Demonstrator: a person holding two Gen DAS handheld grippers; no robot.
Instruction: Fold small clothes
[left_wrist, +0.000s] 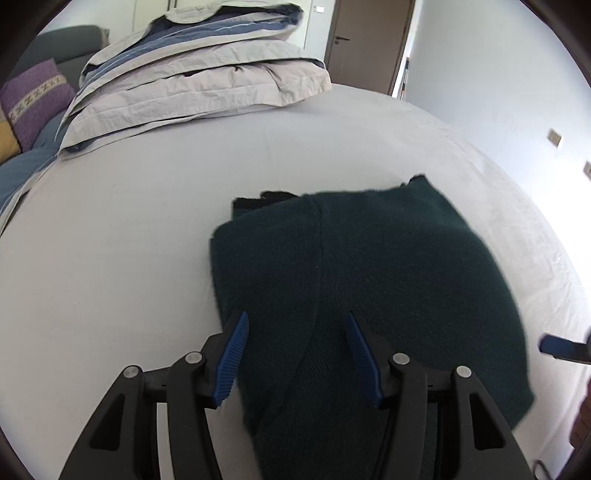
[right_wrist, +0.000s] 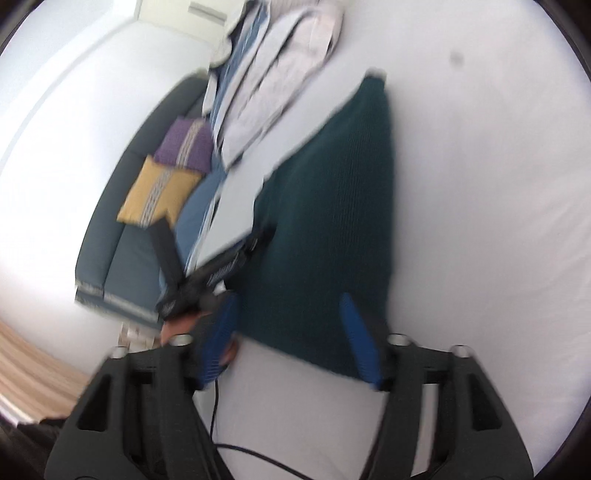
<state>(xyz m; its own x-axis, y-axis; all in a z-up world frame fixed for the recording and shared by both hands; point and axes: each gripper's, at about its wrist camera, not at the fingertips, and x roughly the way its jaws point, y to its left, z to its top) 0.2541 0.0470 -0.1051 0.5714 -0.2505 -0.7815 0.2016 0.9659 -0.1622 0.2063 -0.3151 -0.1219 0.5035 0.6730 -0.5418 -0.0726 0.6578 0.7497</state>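
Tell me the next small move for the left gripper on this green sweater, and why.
Probably lower the left gripper and close on the near edge of the dark green sweater. Its jaws stand open over that edge with nothing held, and the sweater lies already partly folded on the white sheet. The right gripper is open too, beside the other edge.

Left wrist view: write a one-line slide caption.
Open left gripper poised over a folded dark green sweater on a white bed.
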